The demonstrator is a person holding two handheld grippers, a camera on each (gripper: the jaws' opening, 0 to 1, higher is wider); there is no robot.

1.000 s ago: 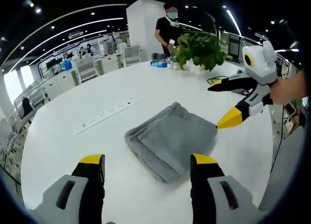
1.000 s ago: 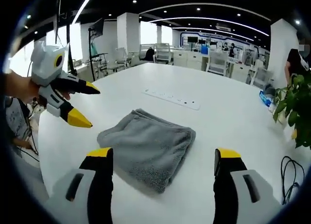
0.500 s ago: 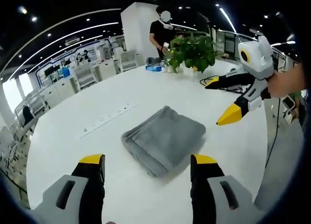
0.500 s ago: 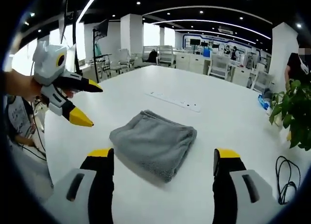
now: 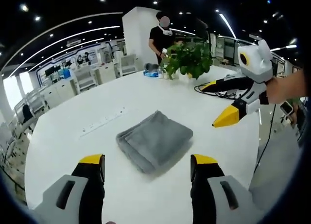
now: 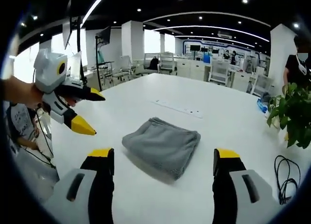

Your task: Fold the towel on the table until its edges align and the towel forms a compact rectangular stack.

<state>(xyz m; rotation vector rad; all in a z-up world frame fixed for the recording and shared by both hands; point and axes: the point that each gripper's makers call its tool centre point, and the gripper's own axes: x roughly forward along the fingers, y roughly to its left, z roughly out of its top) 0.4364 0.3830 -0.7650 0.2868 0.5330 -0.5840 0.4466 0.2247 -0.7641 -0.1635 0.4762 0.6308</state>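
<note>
Towel point(image 5: 154, 141) lies folded into a compact grey rectangle on the white table point(image 5: 63, 141), its layered edges stacked along one side; in the right gripper view the towel point(image 6: 163, 145) sits flat near the table's middle, touched by neither tool.

Nearest in the left gripper view, the left gripper point(image 5: 147, 162) shows its two yellow-tipped jaws spread wide with nothing between them, held above the table short of the towel. In the right gripper view the right gripper point(image 6: 166, 155) likewise has its jaws wide apart and empty, with the towel just past them.

To the towel's side in the left gripper view, the right gripper point(image 5: 216, 102) hangs in the air, jaws parted, gripped by a hand point(image 5: 286, 88). In the right gripper view the left gripper point(image 6: 90, 111) appears the same way, off the table's edge, jaws parted and empty.

Beyond the towel a white power strip point(image 5: 103, 122) lies flat on the table. Farther off are a black cable point(image 5: 214, 90) and a leafy plant point(image 5: 187, 59), with a person point(image 5: 159, 37) in black standing behind it.
</note>
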